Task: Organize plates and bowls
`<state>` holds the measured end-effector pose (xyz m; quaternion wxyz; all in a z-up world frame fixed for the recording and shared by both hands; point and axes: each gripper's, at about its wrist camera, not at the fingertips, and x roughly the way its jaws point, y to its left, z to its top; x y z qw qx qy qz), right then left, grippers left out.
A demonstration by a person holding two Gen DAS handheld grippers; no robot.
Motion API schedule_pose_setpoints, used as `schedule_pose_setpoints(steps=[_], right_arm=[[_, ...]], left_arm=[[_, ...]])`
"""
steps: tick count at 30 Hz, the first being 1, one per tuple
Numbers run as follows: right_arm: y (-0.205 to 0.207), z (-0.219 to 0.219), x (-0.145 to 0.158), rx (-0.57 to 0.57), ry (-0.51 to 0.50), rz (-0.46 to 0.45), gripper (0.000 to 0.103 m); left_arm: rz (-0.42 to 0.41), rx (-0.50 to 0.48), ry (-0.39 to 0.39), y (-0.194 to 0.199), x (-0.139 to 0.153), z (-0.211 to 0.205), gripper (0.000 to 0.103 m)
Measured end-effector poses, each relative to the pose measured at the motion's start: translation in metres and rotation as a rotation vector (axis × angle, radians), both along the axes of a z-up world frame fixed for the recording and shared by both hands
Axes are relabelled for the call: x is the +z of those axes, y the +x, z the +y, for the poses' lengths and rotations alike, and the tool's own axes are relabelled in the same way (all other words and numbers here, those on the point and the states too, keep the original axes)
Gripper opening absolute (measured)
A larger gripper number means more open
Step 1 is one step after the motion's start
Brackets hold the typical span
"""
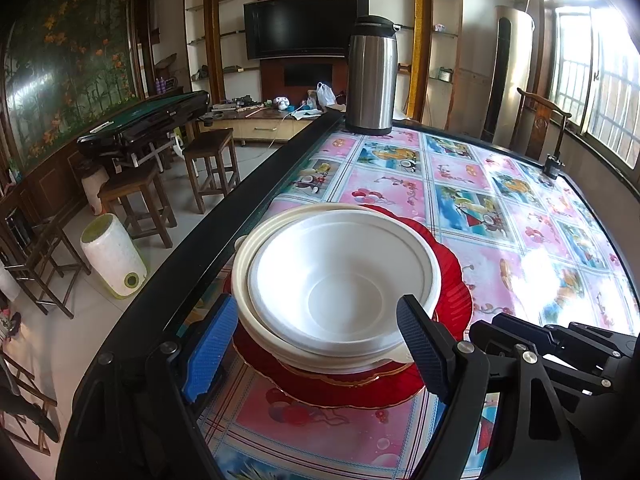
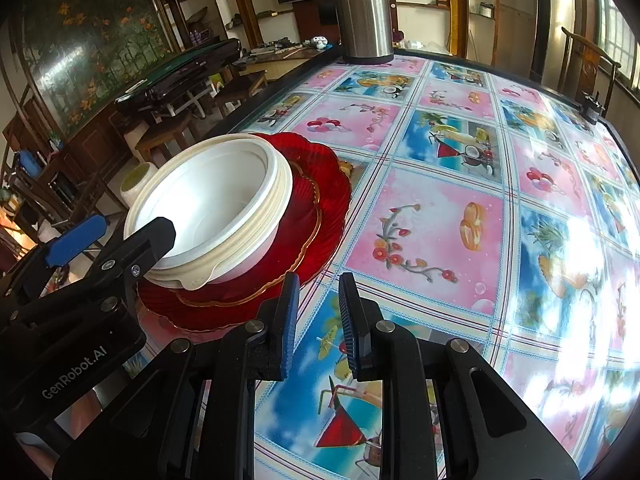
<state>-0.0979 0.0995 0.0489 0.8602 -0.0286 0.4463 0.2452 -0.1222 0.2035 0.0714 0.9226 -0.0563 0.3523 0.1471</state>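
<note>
A stack of white bowls [image 1: 336, 276] sits on stacked red plates [image 1: 452, 280] near the table's left edge. My left gripper [image 1: 316, 344] is open, its blue-padded fingers on either side of the stack's near rim, holding nothing. In the right wrist view the bowls [image 2: 212, 204] and red plates [image 2: 320, 196] lie to the left, with the left gripper [image 2: 116, 236] at their near rim. My right gripper [image 2: 318, 320] is beside the plates over the tablecloth, jaws a narrow gap apart, empty.
A steel thermos [image 1: 370, 76] stands at the table's far edge, also in the right wrist view [image 2: 362, 8]. The table [image 1: 500, 208] has a patterned pink and blue cloth. Stools [image 1: 140, 196] and a white bin [image 1: 112, 256] stand on the floor to the left.
</note>
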Motion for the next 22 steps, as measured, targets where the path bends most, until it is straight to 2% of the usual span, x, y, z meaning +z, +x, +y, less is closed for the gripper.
schedule_pose_setpoints(steps=[10,18,22], right_arm=[[-0.0012,-0.0008,-0.0011,0.006,-0.003,0.006,0.02],[-0.0018,-0.0048,-0.0021,-0.002,0.002,0.014,0.02],[-0.0021,-0.0092,-0.0011,-0.006,0.007,0.011,0.02]], left_arm=[[-0.002,0.0,-0.001,0.0002,-0.0006,-0.0009,0.082],[-0.033,0.003,0.044,-0.0037,0.0009,-0.008,0.082],[-0.031,-0.011,0.026,-0.0031,0.0029,-0.0096,0.082]])
